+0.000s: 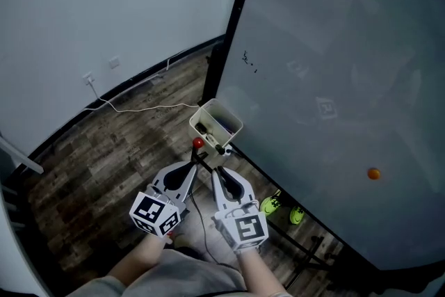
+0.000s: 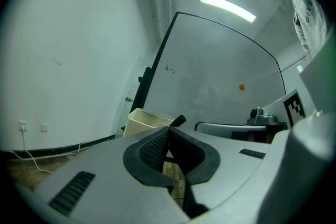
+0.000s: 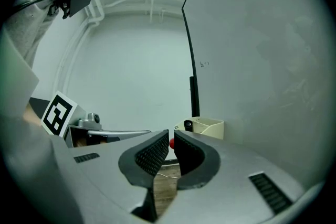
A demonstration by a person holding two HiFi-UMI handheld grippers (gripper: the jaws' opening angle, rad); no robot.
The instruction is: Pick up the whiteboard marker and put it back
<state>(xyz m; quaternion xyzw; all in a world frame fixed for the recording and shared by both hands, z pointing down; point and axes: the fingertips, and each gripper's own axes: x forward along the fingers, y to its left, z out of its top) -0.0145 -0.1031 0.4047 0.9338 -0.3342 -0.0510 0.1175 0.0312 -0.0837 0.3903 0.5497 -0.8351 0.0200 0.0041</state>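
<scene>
A cream box (image 1: 229, 116) hangs at the whiteboard's (image 1: 334, 80) lower left corner, with dark markers (image 1: 204, 129) in it. Both grippers point level at it from just short of it. My left gripper (image 1: 199, 156) has its tips touching; in the left gripper view (image 2: 168, 131) a black marker end (image 2: 178, 120) shows just past them, beside the box (image 2: 144, 118). I cannot tell whether it is held. My right gripper (image 1: 215, 165) (image 3: 171, 136) is shut with nothing between its pads. Beyond it are a small red knob (image 3: 171, 142) (image 1: 198, 143), the box (image 3: 210, 126) and a black marker end (image 3: 188, 125).
An orange magnet (image 1: 374, 174) sticks to the board. The board's black frame (image 1: 240, 7) and stand rail (image 1: 292, 209) run beside the grippers. A white cable (image 1: 142, 108) crosses the wooden floor from a wall socket (image 1: 88, 78). Two bright green things (image 1: 271, 205) lie under the board.
</scene>
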